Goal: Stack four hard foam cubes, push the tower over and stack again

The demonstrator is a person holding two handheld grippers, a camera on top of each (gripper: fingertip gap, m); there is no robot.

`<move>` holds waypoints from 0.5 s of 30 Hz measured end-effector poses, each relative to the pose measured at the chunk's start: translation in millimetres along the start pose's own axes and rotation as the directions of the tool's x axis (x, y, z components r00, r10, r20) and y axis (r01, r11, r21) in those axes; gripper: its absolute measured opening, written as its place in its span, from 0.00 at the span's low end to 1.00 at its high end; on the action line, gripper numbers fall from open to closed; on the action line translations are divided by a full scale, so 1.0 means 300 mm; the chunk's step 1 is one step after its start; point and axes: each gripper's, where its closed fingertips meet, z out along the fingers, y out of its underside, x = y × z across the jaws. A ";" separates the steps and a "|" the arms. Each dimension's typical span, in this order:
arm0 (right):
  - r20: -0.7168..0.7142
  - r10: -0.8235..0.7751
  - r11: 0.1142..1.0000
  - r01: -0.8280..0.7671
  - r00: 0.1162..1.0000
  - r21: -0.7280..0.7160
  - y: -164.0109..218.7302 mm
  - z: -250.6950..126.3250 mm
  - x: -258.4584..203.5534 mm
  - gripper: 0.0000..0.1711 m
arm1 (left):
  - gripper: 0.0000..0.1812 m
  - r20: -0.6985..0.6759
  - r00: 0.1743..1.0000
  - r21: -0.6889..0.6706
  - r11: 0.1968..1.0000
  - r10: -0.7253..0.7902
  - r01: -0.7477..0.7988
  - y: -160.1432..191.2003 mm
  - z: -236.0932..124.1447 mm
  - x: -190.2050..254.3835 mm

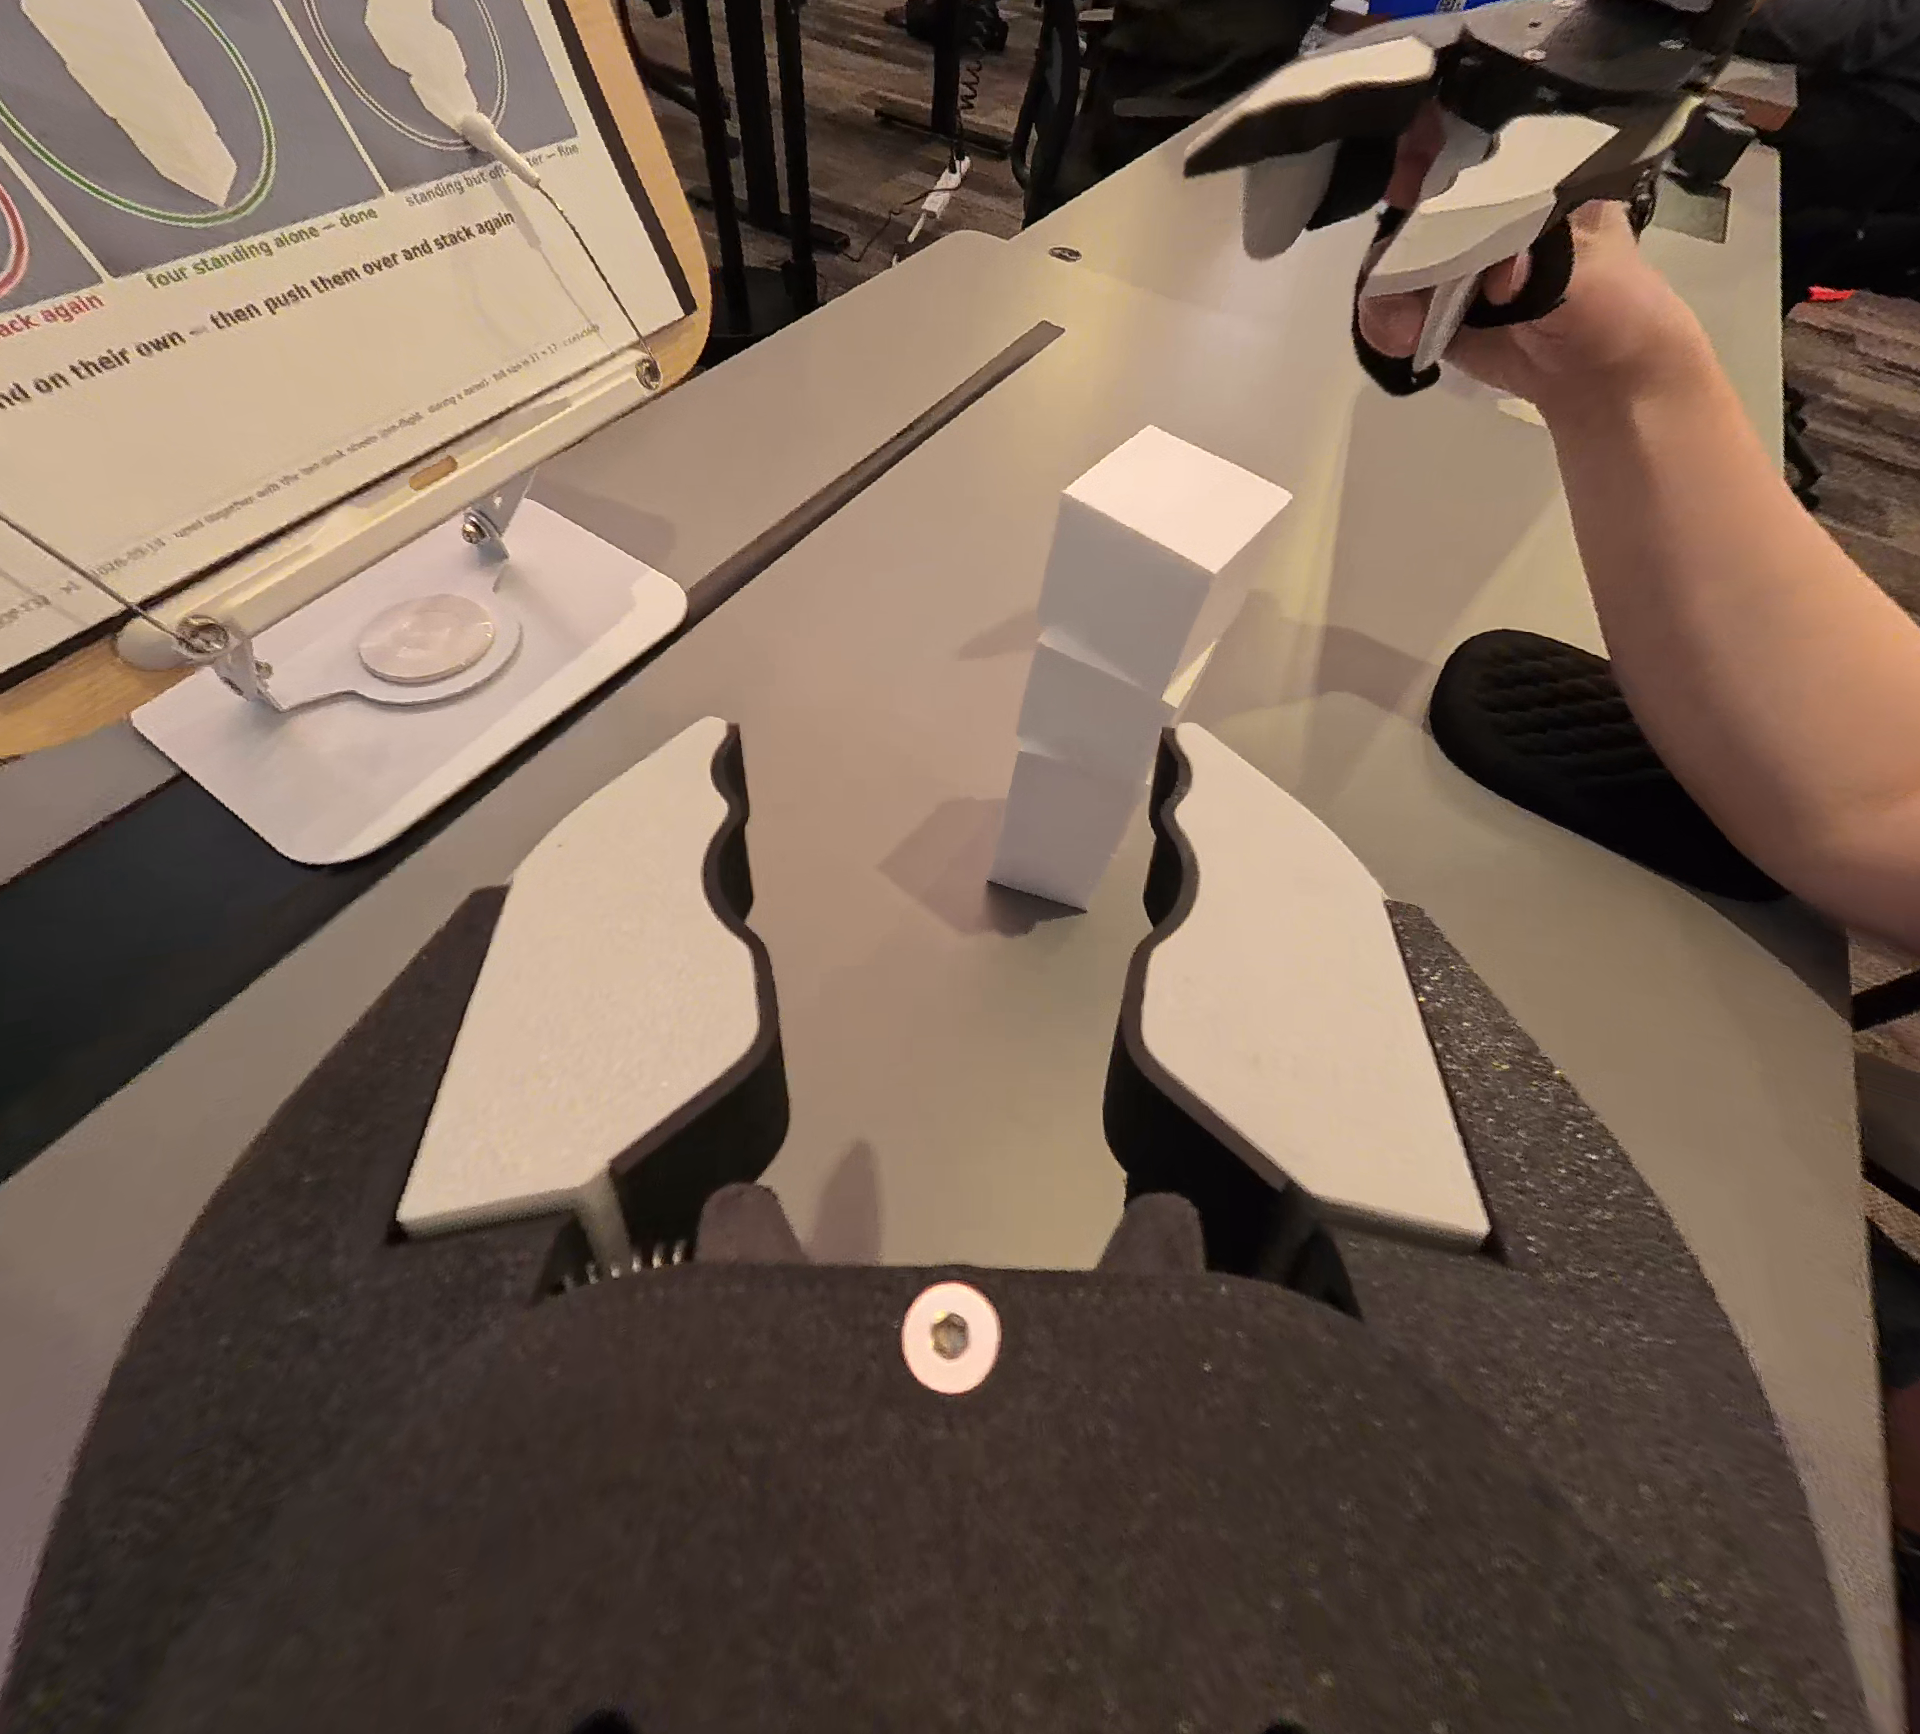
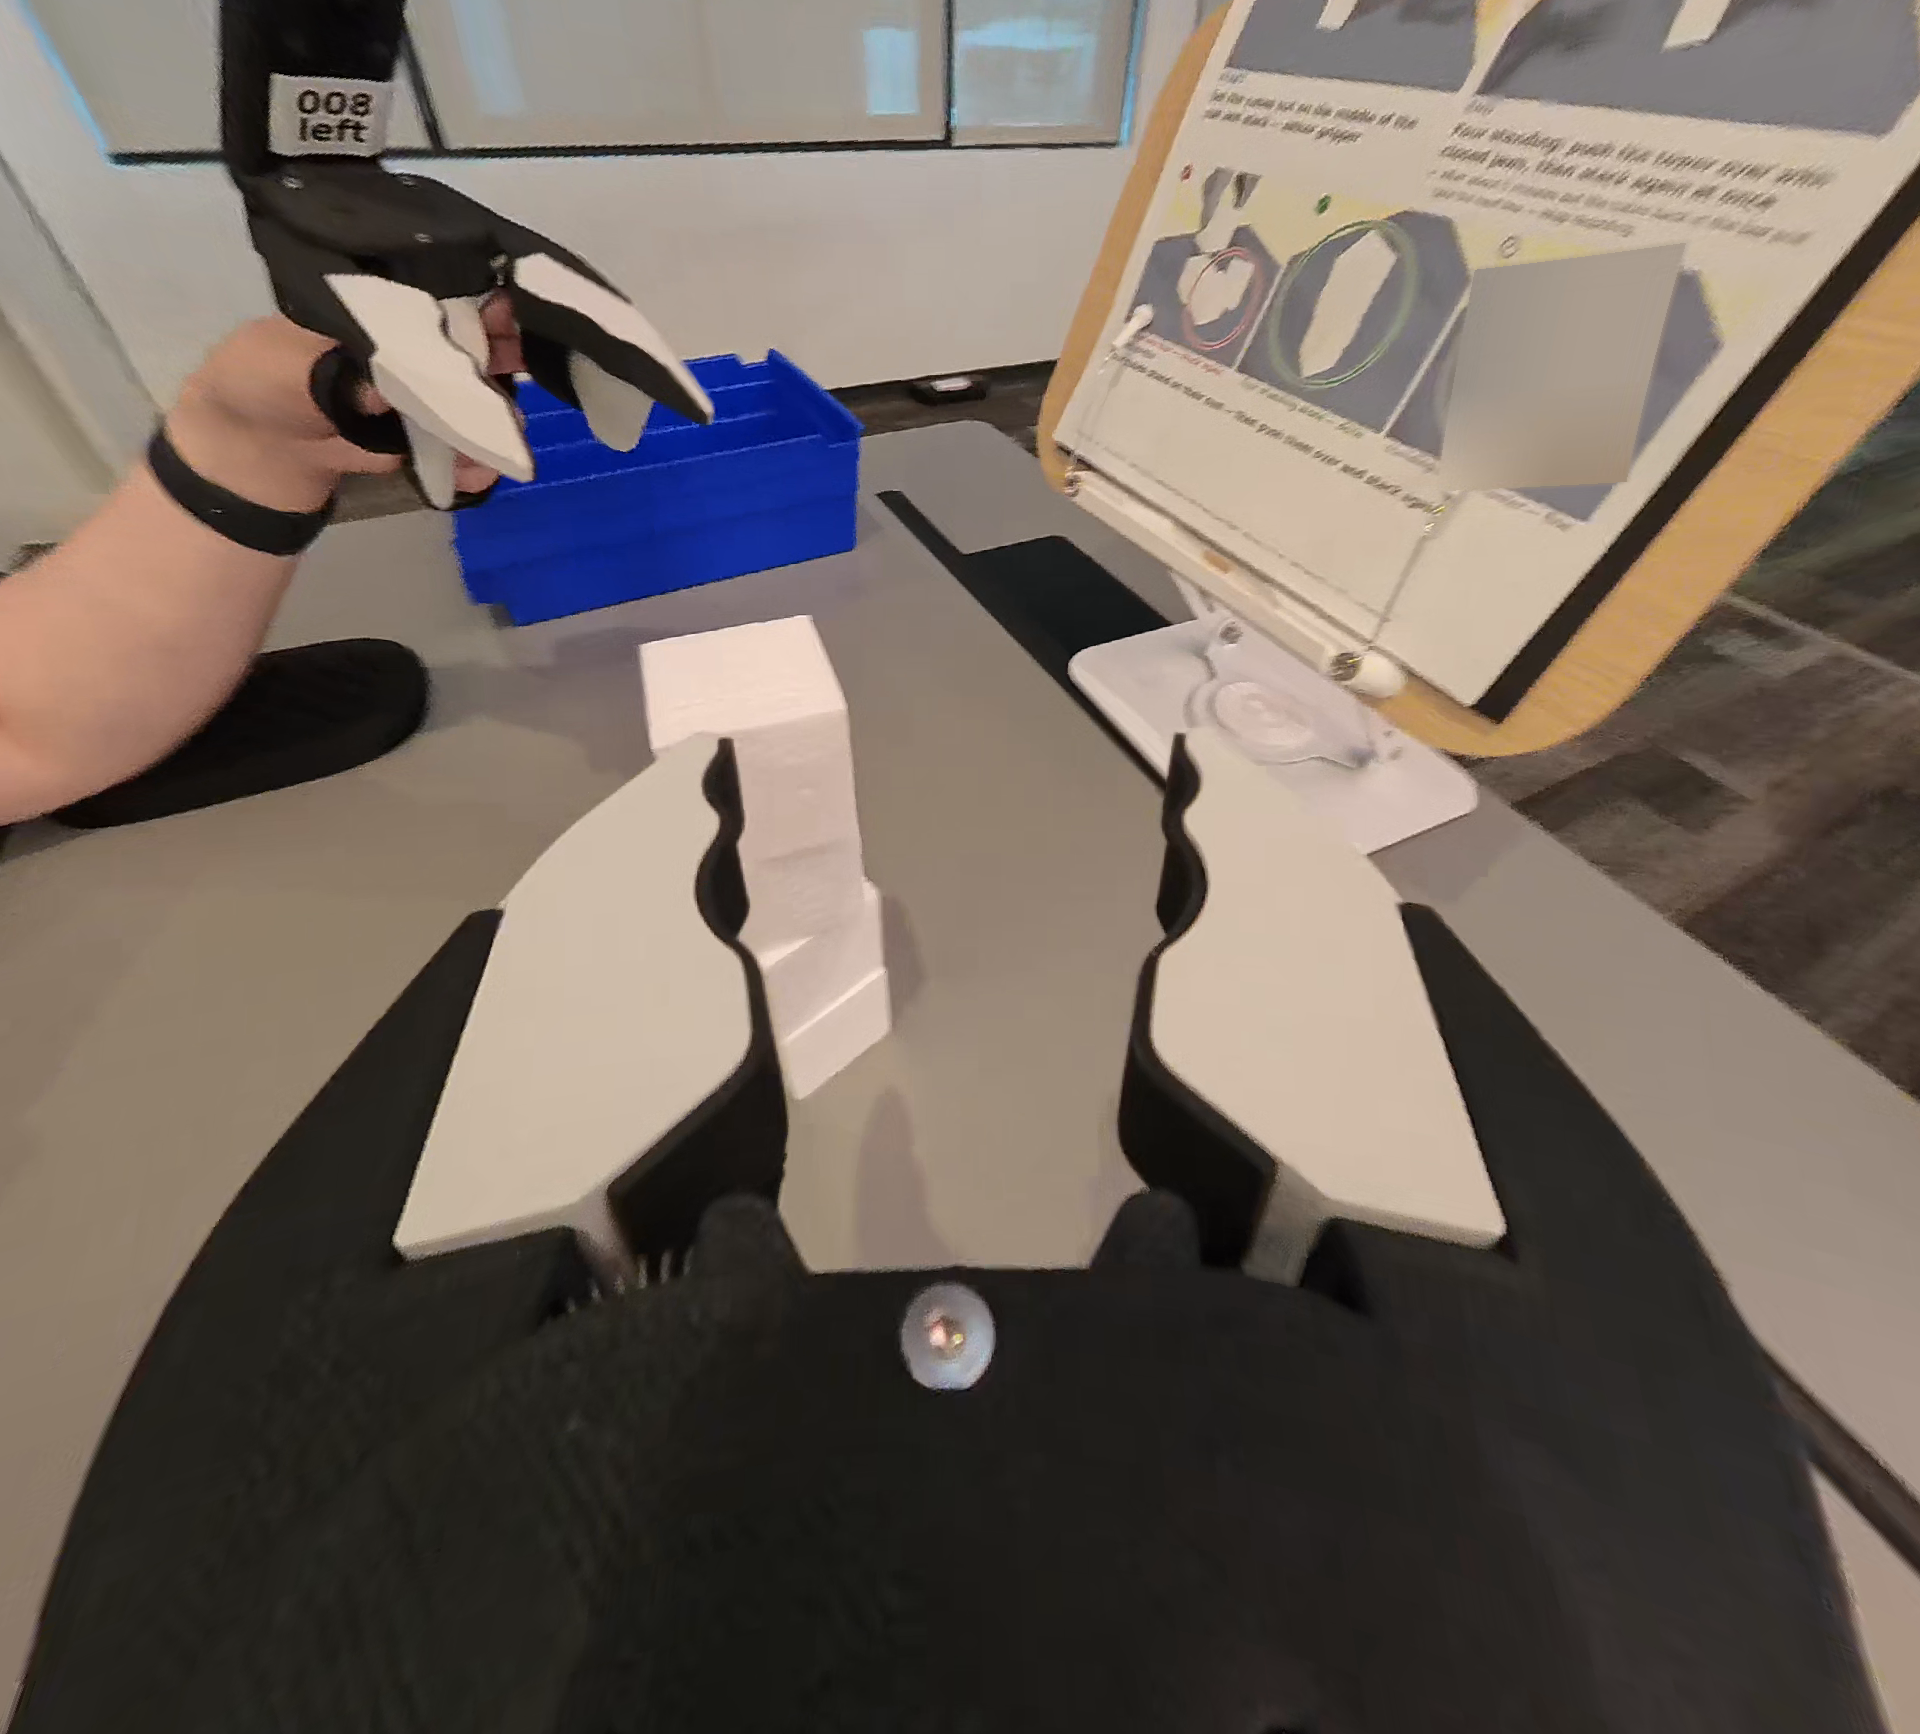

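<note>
Tower [image 1: 1117, 676] of white foam cubes stands upright on the table [image 1: 883, 458]. Left gripper [image 1: 951, 837] and right gripper [image 2: 945, 837] hover above, fingers spread wide, empty.

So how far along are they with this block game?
Done: the tower of foam cubes stands by itself on the grey table, slightly crooked. In hand: nothing; the left claw and right claw are both open and empty. Left: knock it over, then restack.
</note>
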 end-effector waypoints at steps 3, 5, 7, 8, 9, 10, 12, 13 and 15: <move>-0.050 -0.058 0.996 0.061 0.997 0.058 -0.034 -0.020 0.003 0.49 | 0.42 0.041 0.998 0.055 0.997 0.042 -0.044 -0.033 -0.008 0.000; -0.056 -0.081 0.991 0.086 0.995 0.101 -0.054 -0.030 -0.006 0.50 | 0.43 0.064 0.996 0.112 0.992 0.056 -0.063 -0.063 -0.025 0.000; -0.054 -0.066 0.992 0.072 0.996 0.106 -0.057 -0.035 -0.008 0.50 | 0.45 0.087 0.995 0.175 0.983 0.048 -0.063 -0.091 -0.045 -0.009; -0.049 -0.050 0.993 0.055 0.998 0.106 -0.057 -0.037 -0.008 0.50 | 0.46 0.095 0.995 0.206 0.977 0.040 -0.059 -0.103 -0.053 -0.014; -0.044 -0.036 0.993 0.041 0.998 0.114 -0.060 -0.040 -0.007 0.50 | 0.48 0.093 0.995 0.235 0.971 0.033 -0.054 -0.111 -0.061 -0.016; -0.041 -0.027 0.991 0.032 0.999 0.127 -0.066 -0.043 -0.007 0.50 | 0.49 0.085 0.996 0.261 0.964 0.025 -0.046 -0.119 -0.067 -0.016; -0.030 -0.014 0.988 0.019 0.999 0.152 -0.078 -0.051 -0.011 0.48 | 0.52 0.057 0.998 0.302 0.953 0.007 -0.024 -0.129 -0.074 -0.012; -0.029 -0.007 0.987 0.011 1.000 0.161 -0.083 -0.055 -0.011 0.46 | 0.51 0.040 0.999 0.310 0.951 0.003 -0.015 -0.130 -0.075 -0.008; -0.019 0.007 0.986 -0.003 1.000 0.167 -0.089 -0.064 -0.015 0.43 | 0.52 0.026 1.000 0.314 0.949 0.002 -0.011 -0.129 -0.075 -0.005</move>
